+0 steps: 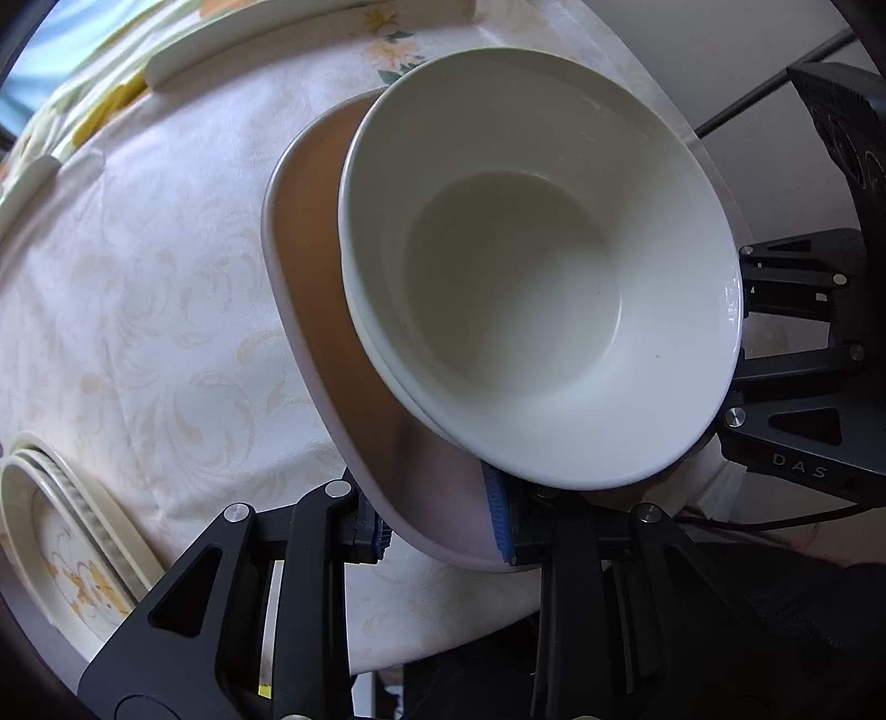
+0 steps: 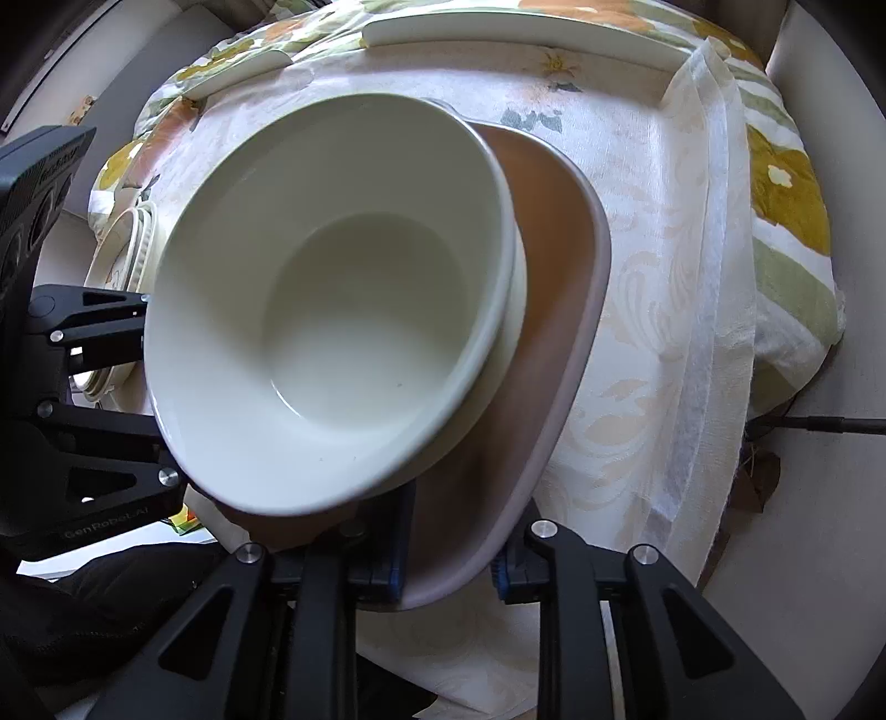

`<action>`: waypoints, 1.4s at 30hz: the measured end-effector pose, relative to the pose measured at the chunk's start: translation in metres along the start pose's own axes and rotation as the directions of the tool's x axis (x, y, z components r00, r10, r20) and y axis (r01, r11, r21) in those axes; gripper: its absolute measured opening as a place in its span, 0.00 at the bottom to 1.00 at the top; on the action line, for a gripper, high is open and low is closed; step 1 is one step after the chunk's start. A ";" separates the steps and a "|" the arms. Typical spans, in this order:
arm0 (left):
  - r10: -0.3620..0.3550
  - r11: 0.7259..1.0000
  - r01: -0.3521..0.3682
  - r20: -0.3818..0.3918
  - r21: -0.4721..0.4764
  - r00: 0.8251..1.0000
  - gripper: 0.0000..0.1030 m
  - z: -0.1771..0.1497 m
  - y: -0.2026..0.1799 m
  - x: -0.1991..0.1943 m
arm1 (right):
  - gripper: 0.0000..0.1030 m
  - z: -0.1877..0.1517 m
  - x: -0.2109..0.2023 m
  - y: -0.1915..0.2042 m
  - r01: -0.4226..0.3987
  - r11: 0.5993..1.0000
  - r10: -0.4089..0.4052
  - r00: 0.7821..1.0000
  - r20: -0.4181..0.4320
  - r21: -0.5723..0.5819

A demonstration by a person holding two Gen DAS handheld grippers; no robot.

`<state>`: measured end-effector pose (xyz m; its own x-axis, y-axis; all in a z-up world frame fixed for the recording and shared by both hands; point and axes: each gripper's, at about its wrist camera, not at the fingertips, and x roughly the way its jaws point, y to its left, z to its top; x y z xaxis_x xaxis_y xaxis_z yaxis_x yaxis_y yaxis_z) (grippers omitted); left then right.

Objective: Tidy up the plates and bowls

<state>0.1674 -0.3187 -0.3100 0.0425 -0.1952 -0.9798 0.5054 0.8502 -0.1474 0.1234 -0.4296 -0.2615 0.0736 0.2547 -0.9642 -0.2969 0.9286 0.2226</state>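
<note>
Brown plate (image 1: 310, 288) rim between both jaws

Bare tablecloth (image 1: 138, 288) open at left of the left wrist frame, stacked floral plates (image 1: 66, 554) blocking lower left, cream plates (image 2: 520, 27) lining the top edge, white bowls (image 1: 531, 266) filling centre.

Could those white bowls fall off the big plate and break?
They might. The stacked white bowls sit loose on the brownish plate, nearer one edge than the middle, so a tilt could slide them off. The left gripper and right gripper each pinch only the plate's rim, so it could slip from the fingers. The ribbed floral dishes lie close by on the tablecloth, so a careless swing could knock them.
</note>
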 end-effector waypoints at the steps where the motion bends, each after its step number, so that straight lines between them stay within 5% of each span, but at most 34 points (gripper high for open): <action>1: -0.003 1.000 0.003 0.006 0.001 1.000 0.24 -0.001 0.000 0.000 | 0.21 -0.002 -0.001 0.001 0.006 1.000 -0.006 1.000 0.005 -0.007; 18: 0.039 0.999 -0.040 0.138 0.010 0.990 0.24 -0.034 0.023 -0.065 | 0.21 0.013 -0.035 0.038 0.069 0.994 -0.060 0.993 0.103 -0.083; 29: 0.079 0.997 -0.083 0.190 0.010 0.979 0.24 -0.101 0.099 -0.140 | 0.21 0.040 -0.061 0.147 0.093 0.986 -0.071 0.985 0.155 -0.138; 42: 0.101 0.995 -0.099 0.113 -0.017 0.989 0.24 -0.176 0.203 -0.139 | 0.21 0.064 0.007 0.270 0.031 0.988 -0.014 0.993 0.114 -0.152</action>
<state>0.1126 -0.0333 -0.2269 0.1901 -0.1626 -0.9682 0.4836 0.8737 -0.0518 0.1051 -0.1597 -0.1993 0.1856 0.2707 -0.9446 -0.4358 0.8843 0.1678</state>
